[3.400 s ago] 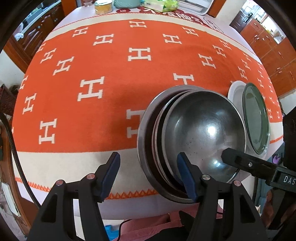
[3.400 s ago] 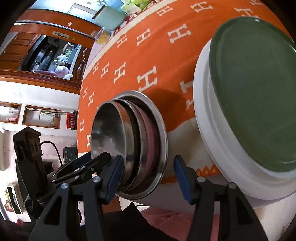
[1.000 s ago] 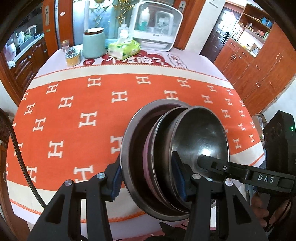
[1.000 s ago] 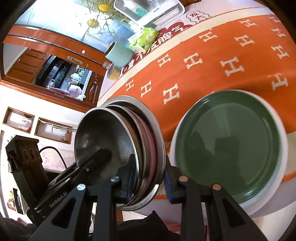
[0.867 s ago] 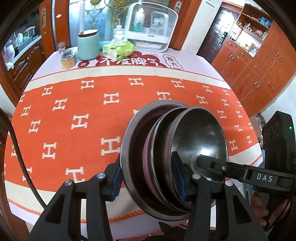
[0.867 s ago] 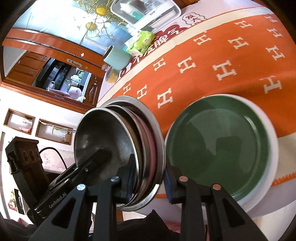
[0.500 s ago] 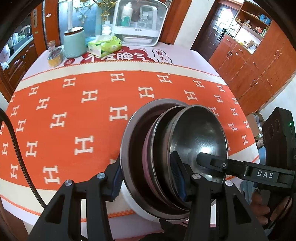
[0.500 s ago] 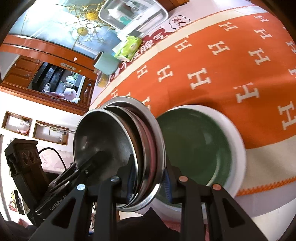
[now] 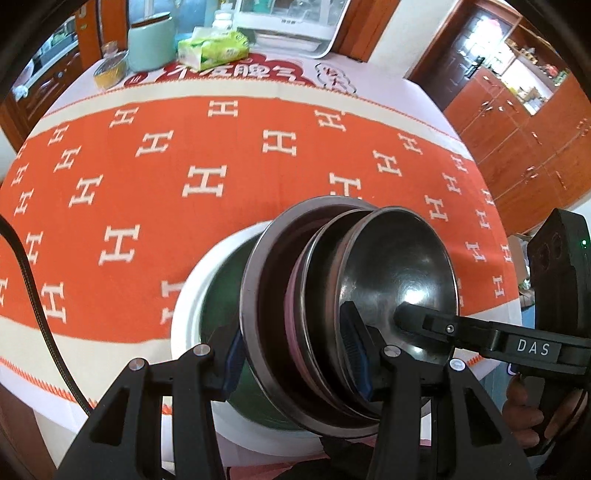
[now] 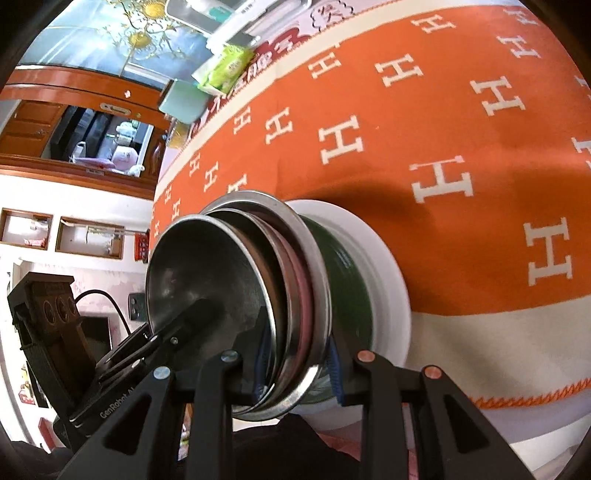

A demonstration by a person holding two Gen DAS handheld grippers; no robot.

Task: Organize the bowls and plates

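Both of my hand-held grippers pinch one nested stack of steel bowls (image 9: 347, 302): the left hand-held gripper (image 9: 295, 354) and right hand-held gripper (image 10: 299, 362) clamp opposite rims, above the green plate (image 10: 343, 266) on the worktop (image 9: 147, 206).

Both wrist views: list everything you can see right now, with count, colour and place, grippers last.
Nested stack: one; steel bowls and dishes with a pink rim between them; held over the green plate, clamped at two rim spots.
Green plate: one, dark green, on the white plate.
White plate: one, white, near table edge.
Tablecloth: one, orange with white H marks, cream borders.
Canister: one, pale green, far side.
Tissue pack: one, green and white, far side.
Small tin: one, yellow, beside the canister.
Tray: one, white, far edge.
Left gripper: black, blue pads, shut on the stack's rim.
Right gripper: black, blue pads, shut on the rim.
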